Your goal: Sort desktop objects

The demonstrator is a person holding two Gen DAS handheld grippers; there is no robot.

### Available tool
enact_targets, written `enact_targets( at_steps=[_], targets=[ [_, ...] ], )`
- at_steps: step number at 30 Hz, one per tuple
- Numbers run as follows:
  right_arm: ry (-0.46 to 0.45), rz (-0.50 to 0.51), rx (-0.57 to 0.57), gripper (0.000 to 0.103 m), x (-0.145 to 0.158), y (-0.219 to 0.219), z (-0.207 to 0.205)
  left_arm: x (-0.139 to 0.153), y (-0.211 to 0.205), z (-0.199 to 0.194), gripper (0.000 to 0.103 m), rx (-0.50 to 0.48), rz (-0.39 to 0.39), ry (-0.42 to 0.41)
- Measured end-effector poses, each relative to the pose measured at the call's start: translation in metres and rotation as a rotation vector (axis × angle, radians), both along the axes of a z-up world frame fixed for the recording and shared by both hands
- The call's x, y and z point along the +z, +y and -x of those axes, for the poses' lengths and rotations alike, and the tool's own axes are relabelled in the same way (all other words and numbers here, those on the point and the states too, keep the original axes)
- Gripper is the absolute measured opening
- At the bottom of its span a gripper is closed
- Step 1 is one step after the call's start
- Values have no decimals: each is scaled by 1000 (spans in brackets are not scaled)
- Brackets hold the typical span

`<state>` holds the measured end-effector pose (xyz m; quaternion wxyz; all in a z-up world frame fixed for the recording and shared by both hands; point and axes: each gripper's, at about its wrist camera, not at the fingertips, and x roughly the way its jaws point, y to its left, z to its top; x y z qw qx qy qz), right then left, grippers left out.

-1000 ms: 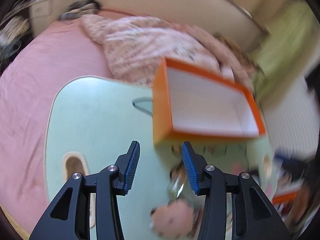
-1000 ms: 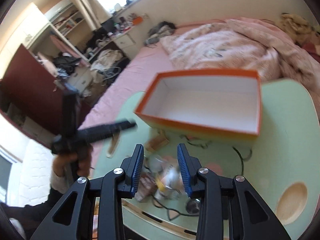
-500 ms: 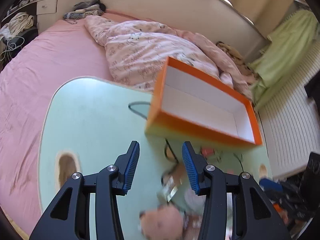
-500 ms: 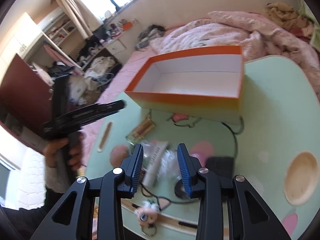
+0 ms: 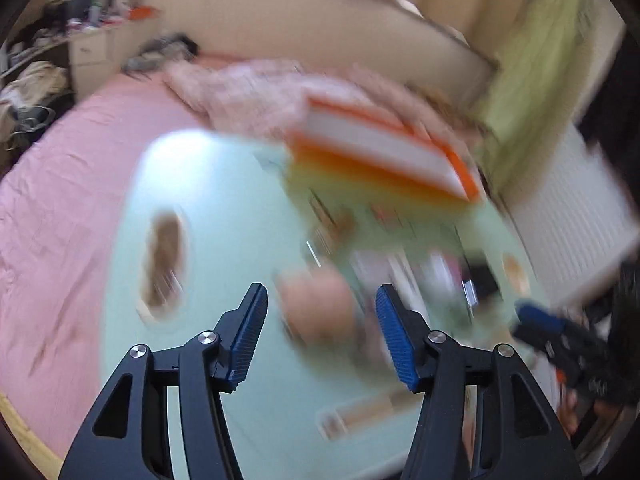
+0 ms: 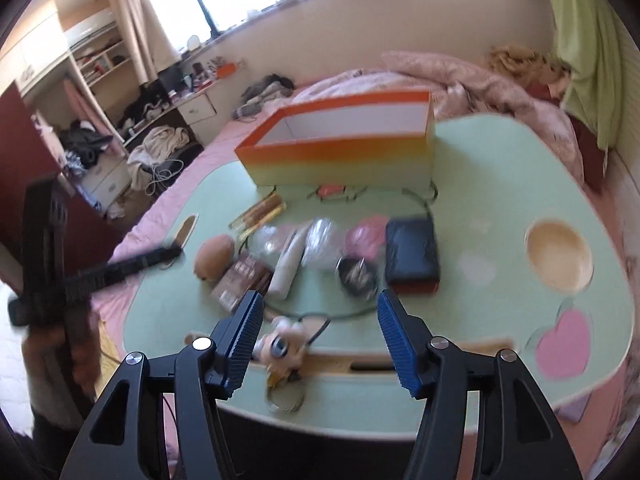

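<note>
An orange-rimmed box [image 6: 340, 148] with a white inside stands at the far side of the mint-green table [image 6: 480, 184]. In front of it lie a brown round thing [image 6: 214, 256], a white tube [image 6: 288, 264], a brown packet [image 6: 240, 276], a clear bag [image 6: 320, 240], a dark blue case [image 6: 412, 252] and a plush keychain [image 6: 280, 346]. My right gripper [image 6: 320, 320] hovers over the keychain, its jaws opening and gripping nothing. In the blurred left wrist view my left gripper [image 5: 322, 320] is also opening, empty, with a pink round thing [image 5: 320, 304] on the table behind it and the box [image 5: 384, 152] farther off.
A round wooden recess [image 6: 558, 256] and a pink heart [image 6: 564, 344] mark the table's right part. A pink bed [image 5: 60, 200] with a crumpled quilt [image 6: 480, 80] lies beyond. The other gripper [image 6: 120, 268], held by a hand, reaches in from the left.
Both pairs of jaws have spread wider. Both cameras have drawn back from the box, so more of the scattered things and the table's near edge show. The left view has gone blurred.
</note>
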<state>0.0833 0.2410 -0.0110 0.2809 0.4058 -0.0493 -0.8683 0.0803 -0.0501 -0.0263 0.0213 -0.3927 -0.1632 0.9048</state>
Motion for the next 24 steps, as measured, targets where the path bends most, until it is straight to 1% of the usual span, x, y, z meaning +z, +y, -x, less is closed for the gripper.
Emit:
enact_targets(
  at_steps=[1, 2, 3, 4, 5, 6, 7, 9, 10, 11, 12, 14, 15, 16, 17, 18, 19, 21, 24],
  targets=[
    [4, 41, -25, 59, 5, 8, 17, 8, -14, 17, 58, 32, -34, 13],
    [-11, 74, -38, 61, 8, 14, 35, 16, -28, 36, 62, 44, -97, 24],
    [-31, 103, -47, 61, 11, 20, 54, 21, -37, 54, 66, 34, -163, 18],
    [-59, 142, -53, 61, 11, 25, 75, 22, -42, 72, 72, 5, -232, -5],
    [-81, 158, -63, 61, 9, 27, 93, 22, -44, 89, 73, -22, -287, -13],
    [-91, 159, -69, 61, 8, 27, 106, 21, -43, 103, 73, -34, -314, -6],
    [-94, 135, -79, 61, 6, 24, 118, 18, -41, 117, 73, -25, -295, -13],
    [-86, 82, -87, 61, 2, 15, 135, 8, -32, 145, 73, 13, -197, -57],
    [-90, 78, -87, 61, 0, 12, 141, 1, -26, 159, 73, 25, -148, -78],
    [-96, 81, -88, 61, -3, 9, 146, -7, -22, 168, 73, 23, -122, -96],
    [-109, 92, -85, 61, -6, 7, 152, -14, -20, 175, 73, 17, -128, -115],
    [-131, 111, -76, 61, -12, 1, 161, -29, -15, 181, 73, -14, -223, -153],
    [-137, 114, -68, 63, -15, -1, 166, -34, -11, 181, 74, -43, -263, -170],
    [-130, 102, -73, 66, -16, -2, 168, -38, -5, 180, 75, -61, -273, -181],
    [-119, 87, -81, 67, -16, -3, 170, -39, 2, 175, 75, -70, -249, -178],
    [-108, 71, -89, 70, -17, -5, 172, -39, 8, 169, 75, -83, -229, -173],
    [-102, 59, -92, 73, -17, -5, 174, -40, 14, 163, 75, -98, -215, -174],
    [-93, 37, -93, 77, -16, -6, 179, -40, 21, 153, 77, -116, -205, -176],
    [-91, 28, -74, 77, -16, -8, 181, -38, 18, 149, 77, -115, -184, -169]
  ],
)
